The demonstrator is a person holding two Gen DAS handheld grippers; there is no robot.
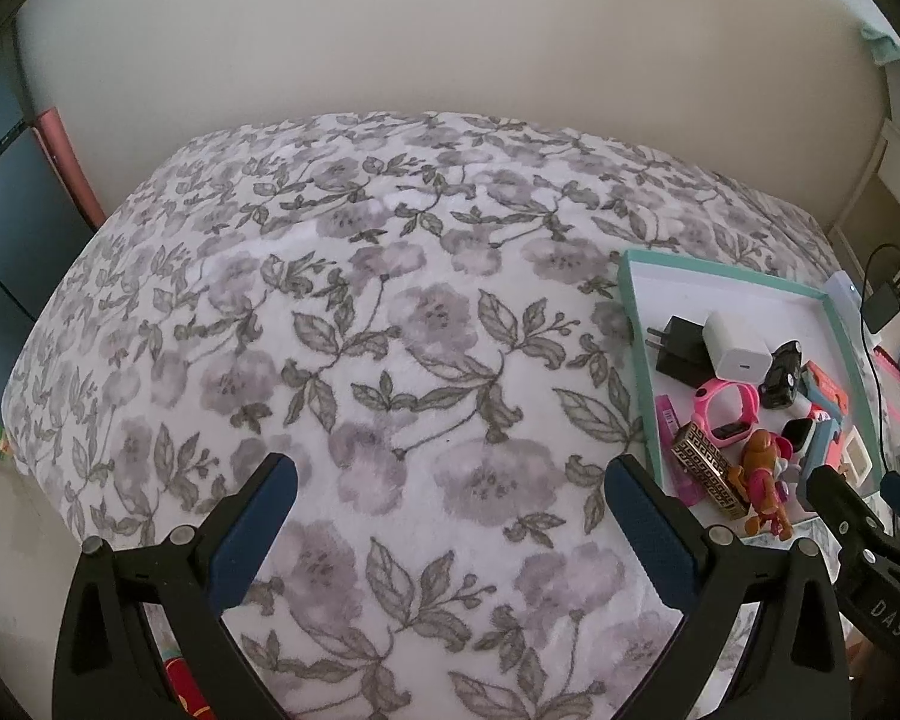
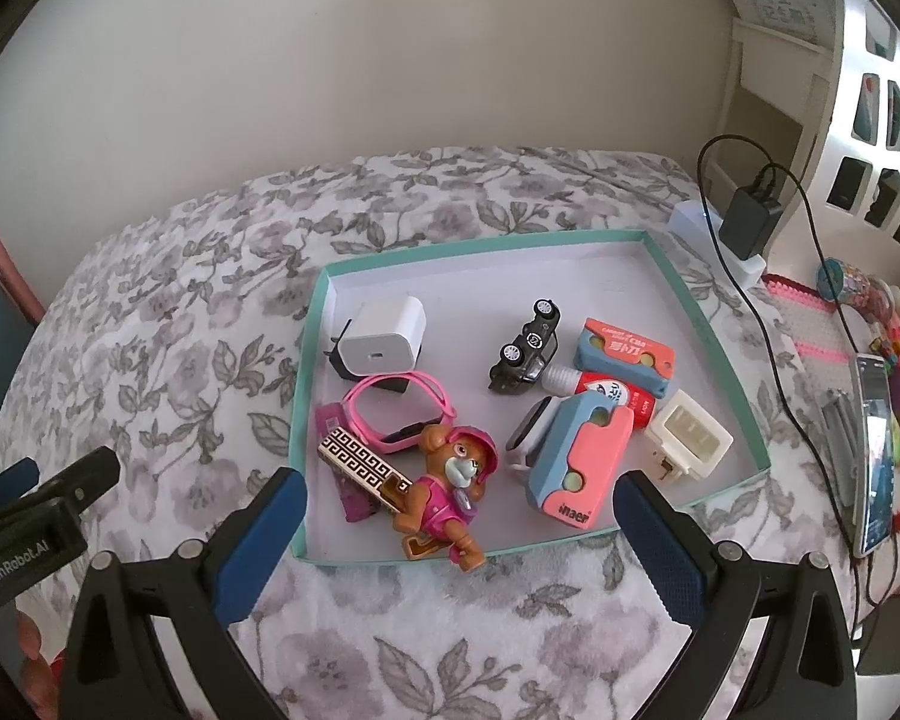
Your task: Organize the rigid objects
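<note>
Floral bedspread (image 1: 390, 312) carries a teal-rimmed tray (image 2: 714, 360) holding everything: chargers, toy car (image 2: 525, 354), puppy figure (image 2: 450, 486) at its near edge. Both hand-held grippers, left (image 1: 450, 528) and right (image 2: 459, 540), hover empty, fingers spread, probably sizing up that puppy.

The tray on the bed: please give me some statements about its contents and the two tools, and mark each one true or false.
1. The toy car stands on its wheels. False: it lies on its side.
2. The pink watch lies inside the tray. True.
3. The right tool holds the dog figure. False: it is open and holds nothing.
4. The left tool is open above the floral blanket. True.
5. The white charger lies outside the tray. False: it is inside.
</note>
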